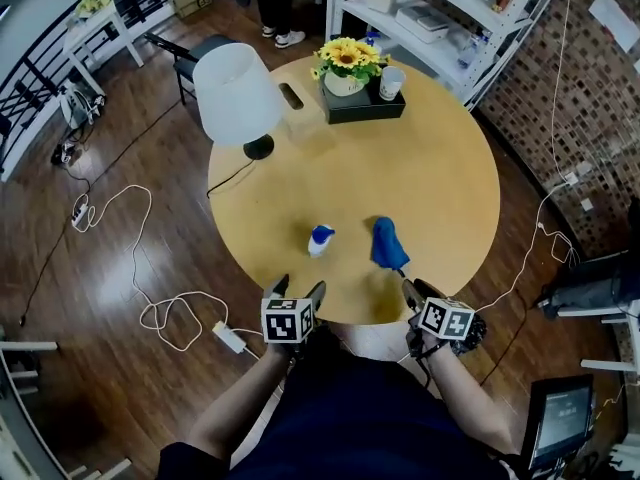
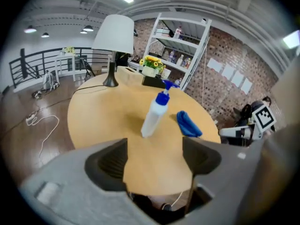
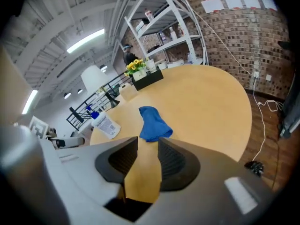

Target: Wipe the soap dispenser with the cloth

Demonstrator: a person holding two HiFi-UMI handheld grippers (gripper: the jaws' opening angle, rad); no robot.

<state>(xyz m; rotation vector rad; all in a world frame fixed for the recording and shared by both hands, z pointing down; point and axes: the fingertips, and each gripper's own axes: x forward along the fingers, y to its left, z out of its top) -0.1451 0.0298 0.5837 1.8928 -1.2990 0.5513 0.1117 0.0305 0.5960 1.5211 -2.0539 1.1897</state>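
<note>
Soap dispenser (image 1: 320, 239): white bottle with blue pump head; stands on the near part of the table, left of the cloth and apart from it; touched by neither gripper.
Cloth (image 1: 388, 244): blue, bunched into a loose heap; lies on the tabletop just right of the dispenser, near the table's near edge.
Left gripper (image 1: 297, 290): hovers at the near edge of the table, nearer than the dispenser; stands wide, with only bare tabletop showing in the gap; grips nothing.
Right gripper (image 1: 418, 290): hovers at the near edge, just nearer than the cloth; stands apart by a narrower gap than the left, with nothing between; cloth beyond the tips, not pressed.
Table (image 1: 440, 178): round, light wood top, on a dark wooden floor.
Lamp (image 1: 235, 93): white shade on a black base; stands at the far left of the table.
Flowers (image 1: 345, 58): yellow, in a pot on a black tray (image 1: 365, 106) at the far side; white cup (image 1: 391, 83) to their right on the same tray.
Shelf unit (image 1: 440, 18): white, beyond the table against a brick wall.
Floor left of the table: white cables and a power strip (image 1: 230, 336).
</note>
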